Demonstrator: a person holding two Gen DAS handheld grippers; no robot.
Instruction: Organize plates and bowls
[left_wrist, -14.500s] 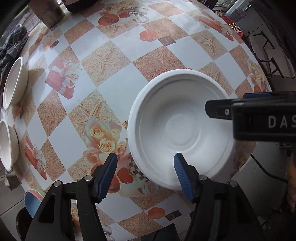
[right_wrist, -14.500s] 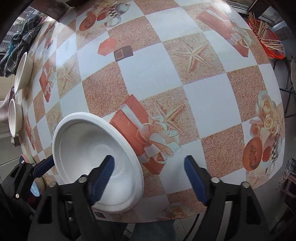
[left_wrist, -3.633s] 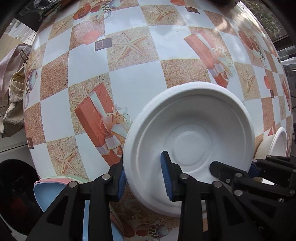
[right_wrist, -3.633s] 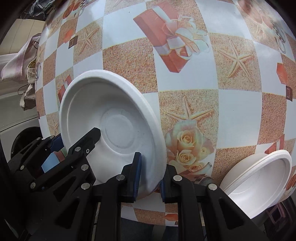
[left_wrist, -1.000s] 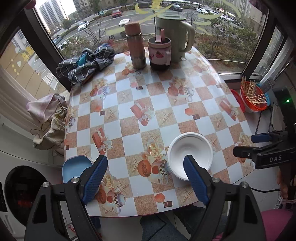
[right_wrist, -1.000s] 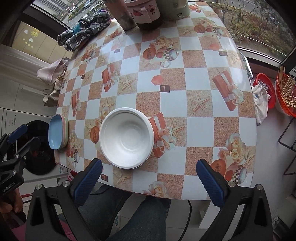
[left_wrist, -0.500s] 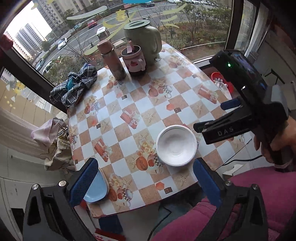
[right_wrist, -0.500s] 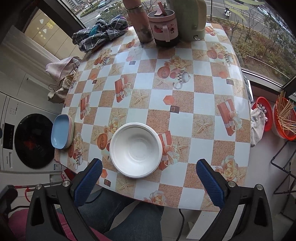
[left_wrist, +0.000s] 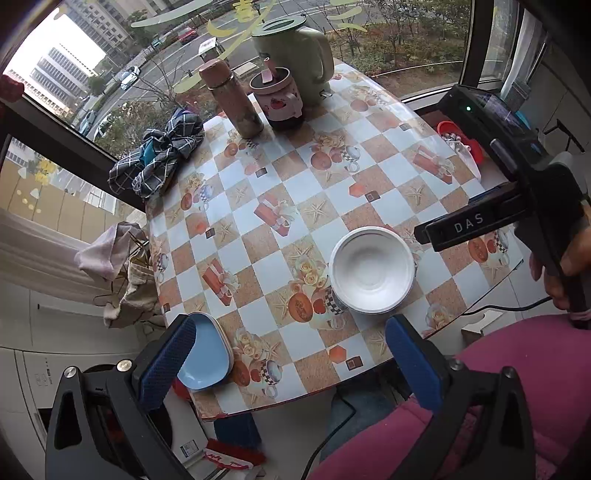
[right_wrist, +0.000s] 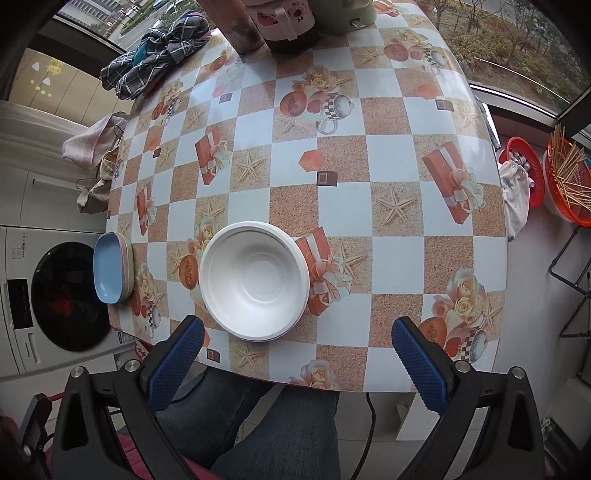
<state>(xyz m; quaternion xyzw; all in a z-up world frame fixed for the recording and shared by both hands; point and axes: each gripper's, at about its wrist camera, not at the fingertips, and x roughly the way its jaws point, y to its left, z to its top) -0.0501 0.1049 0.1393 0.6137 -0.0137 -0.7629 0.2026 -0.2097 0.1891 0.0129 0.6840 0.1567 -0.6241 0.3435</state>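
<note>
White bowls (right_wrist: 254, 280) stand stacked near the front edge of the table (right_wrist: 391, 254), and both grippers are held above it with nothing in them.

The stack sits on the checked tablecloth, mouth up, and thin rims of lower bowls show under the top one. At the left edge of the table lie blue plates (right_wrist: 109, 267), well apart from the bowls. The left gripper (left_wrist: 291, 365) has its jaws spread wide. The right gripper (right_wrist: 295, 363) is spread wide too. At the far side stand a kettle (left_wrist: 295, 59), a pink jar (left_wrist: 277, 98) and a brown flask (left_wrist: 231, 98), and a checked cloth (left_wrist: 160, 155) lies near them.
</note>
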